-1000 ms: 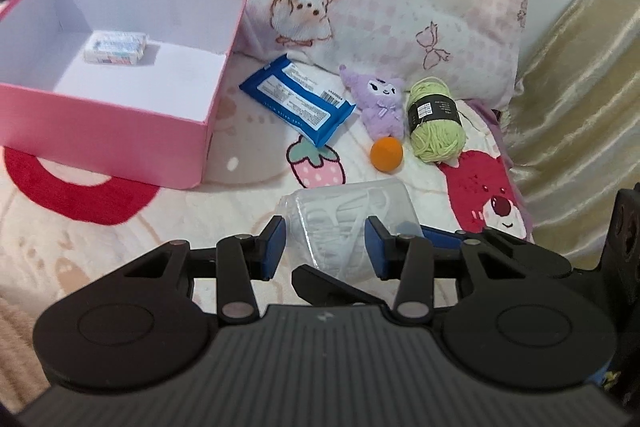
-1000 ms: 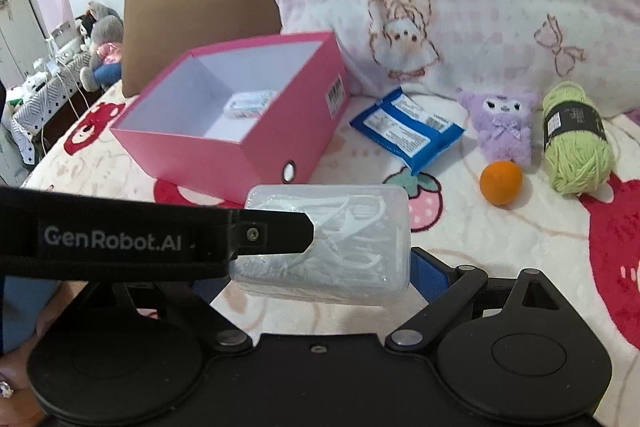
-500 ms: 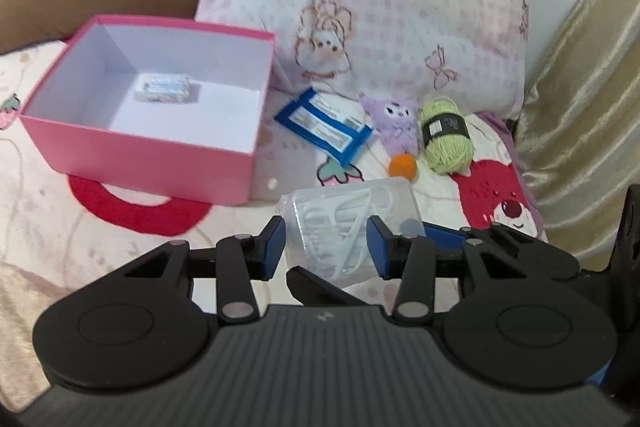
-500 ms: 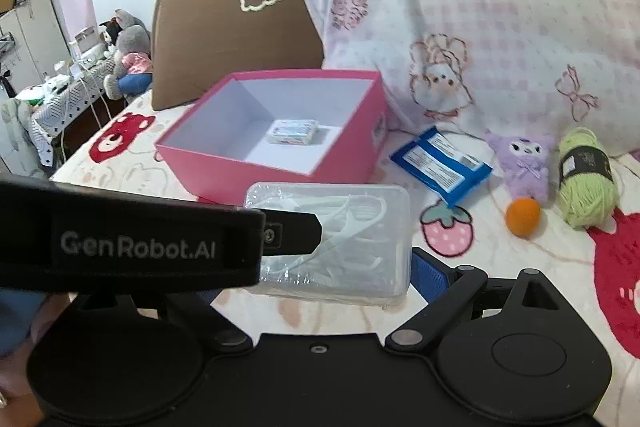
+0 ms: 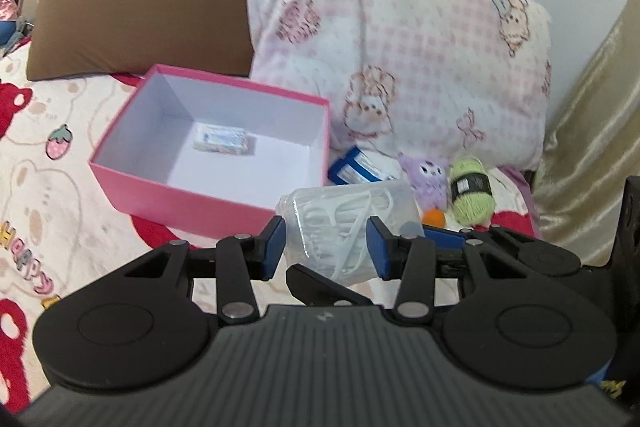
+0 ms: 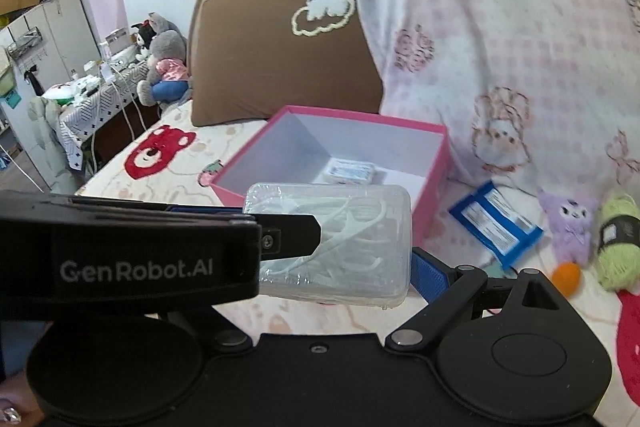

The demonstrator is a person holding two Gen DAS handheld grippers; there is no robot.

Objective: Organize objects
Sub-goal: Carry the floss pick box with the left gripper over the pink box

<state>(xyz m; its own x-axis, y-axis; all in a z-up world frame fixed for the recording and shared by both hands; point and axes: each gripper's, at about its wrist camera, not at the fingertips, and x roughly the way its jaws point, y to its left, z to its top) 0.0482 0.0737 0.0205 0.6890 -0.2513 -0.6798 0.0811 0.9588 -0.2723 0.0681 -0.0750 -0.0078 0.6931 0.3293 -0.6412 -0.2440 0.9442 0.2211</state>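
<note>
Left gripper [image 5: 326,247]: jaws partly closed, both blue pads pressed on the sides of the clear floss-pick box [image 5: 348,227], which it holds above the bedspread.
Right gripper [image 6: 336,259]: its right blue pad sits against the box's right end; its left finger is hidden behind the left gripper's black body, so whether it clamps the box cannot be told.
Floss-pick box: transparent, full of white picks, lifted in front of the pink box's near wall.
Pink box [image 5: 188,199]: open, on the bedspread [image 5: 60,195], with one small white packet [image 5: 220,141] on its floor.
Right of the pink box: blue wrapper [image 6: 496,223], purple plush [image 6: 568,227], orange ball [image 6: 566,277], green yarn [image 6: 616,247].
Behind: brown pillow [image 5: 140,15], pink checked pillow [image 5: 400,67].
</note>
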